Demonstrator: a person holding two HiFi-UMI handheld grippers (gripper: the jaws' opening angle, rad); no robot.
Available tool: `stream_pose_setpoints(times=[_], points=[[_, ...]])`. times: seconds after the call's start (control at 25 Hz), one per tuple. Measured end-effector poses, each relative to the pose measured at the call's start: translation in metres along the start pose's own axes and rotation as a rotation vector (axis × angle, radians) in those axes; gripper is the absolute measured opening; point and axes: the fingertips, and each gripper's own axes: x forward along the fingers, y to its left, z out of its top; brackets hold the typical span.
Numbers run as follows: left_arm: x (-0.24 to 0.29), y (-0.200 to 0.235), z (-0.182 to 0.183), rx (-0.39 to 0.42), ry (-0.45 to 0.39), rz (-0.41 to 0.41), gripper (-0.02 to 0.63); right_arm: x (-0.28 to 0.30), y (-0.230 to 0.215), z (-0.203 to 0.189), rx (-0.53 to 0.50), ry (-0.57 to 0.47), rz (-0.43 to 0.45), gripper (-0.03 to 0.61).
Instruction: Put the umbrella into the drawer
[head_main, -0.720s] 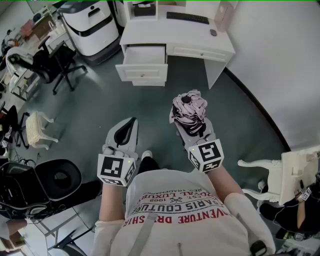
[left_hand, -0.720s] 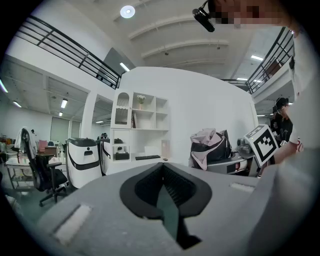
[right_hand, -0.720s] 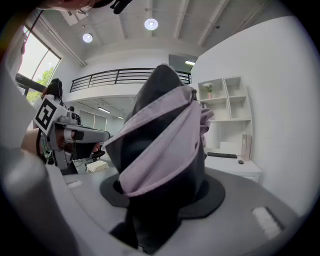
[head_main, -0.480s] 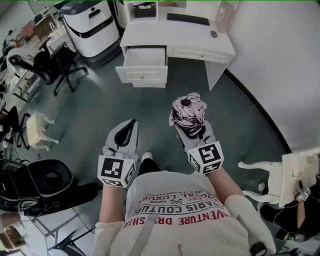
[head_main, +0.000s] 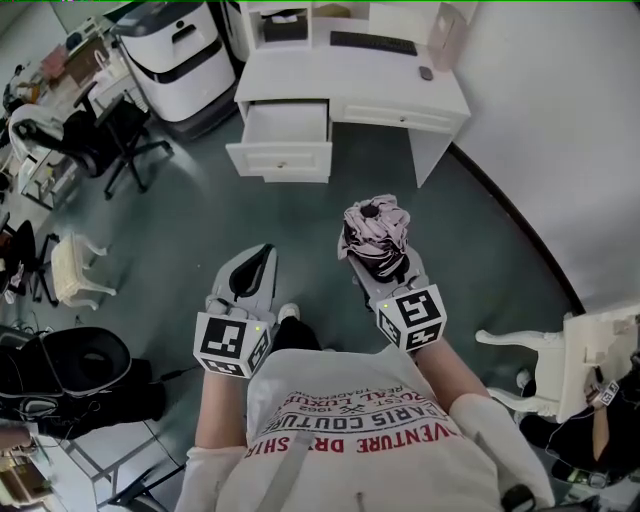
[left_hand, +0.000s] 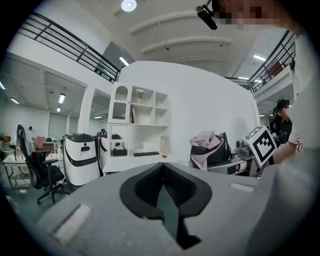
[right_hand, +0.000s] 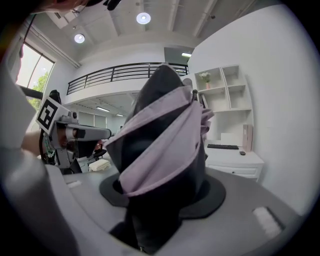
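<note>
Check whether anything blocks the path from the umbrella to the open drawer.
Nothing visible does. The folded pink-and-black fabric umbrella is clamped in the right gripper; only bare grey-green floor lies between it and the pulled-out white desk drawer. The black office chair stands off to the left.

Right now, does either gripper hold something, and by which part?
The right gripper holds the folded umbrella around its canopy's lower half; the left gripper is shut, empty.

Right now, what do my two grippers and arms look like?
The left gripper and the right gripper are light grey, rounded shells with black ribbed pads inside. Each carries a white cube printed with black square markers. Pale sleeves cover the upper arms, and the shirt is white with red lettering.
</note>
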Motion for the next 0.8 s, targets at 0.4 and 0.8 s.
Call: stream_pose_setpoints(times=[0.4,0.8], points=[[0.075,0.095,-0.004,-0.011,0.010,-0.020,0.006,0.111,-0.032,0.014,0.024,0.031,-0.041,0.221],[0.190,0.274,0.019,-0.040,0.014,-0.065,0.006,0.301,-0.051,0.067,0.012,0.071,-0.080,0.222]])
